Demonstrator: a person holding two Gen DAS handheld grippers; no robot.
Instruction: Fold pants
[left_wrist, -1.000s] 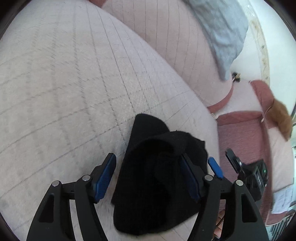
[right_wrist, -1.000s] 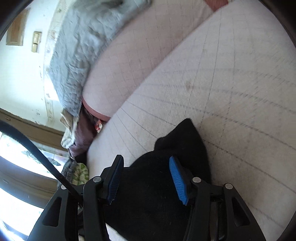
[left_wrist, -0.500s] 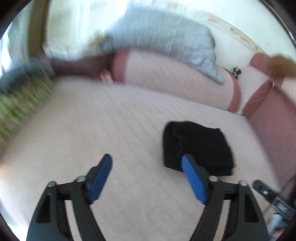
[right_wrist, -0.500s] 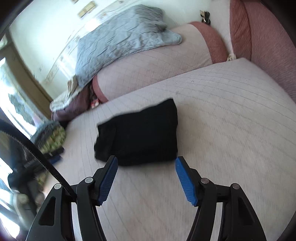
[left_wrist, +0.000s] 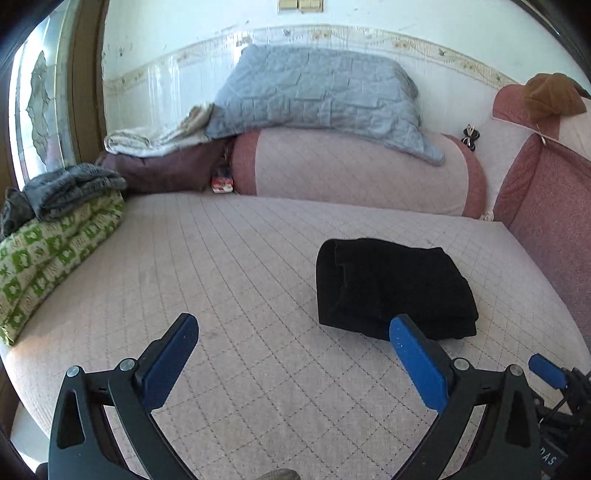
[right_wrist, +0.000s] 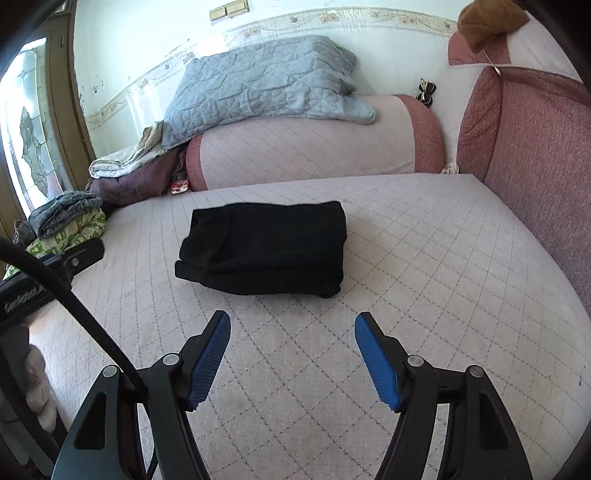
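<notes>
A: What's nearest the cameras?
B: The left tongs (left_wrist: 293, 334) and the right tongs (right_wrist: 292, 334), both over the quilted bed (right_wrist: 424, 258). Their jaws have just been opening and stand apart, with nothing between them.

A: And the pants?
B: The black pants (right_wrist: 264, 249) lie folded into a compact rectangle on the bed, just beyond the tongs and clear of them.

A: Behind that?
B: A pink bolster (right_wrist: 303, 147) with a grey quilt (right_wrist: 258, 81) draped on top.
</notes>
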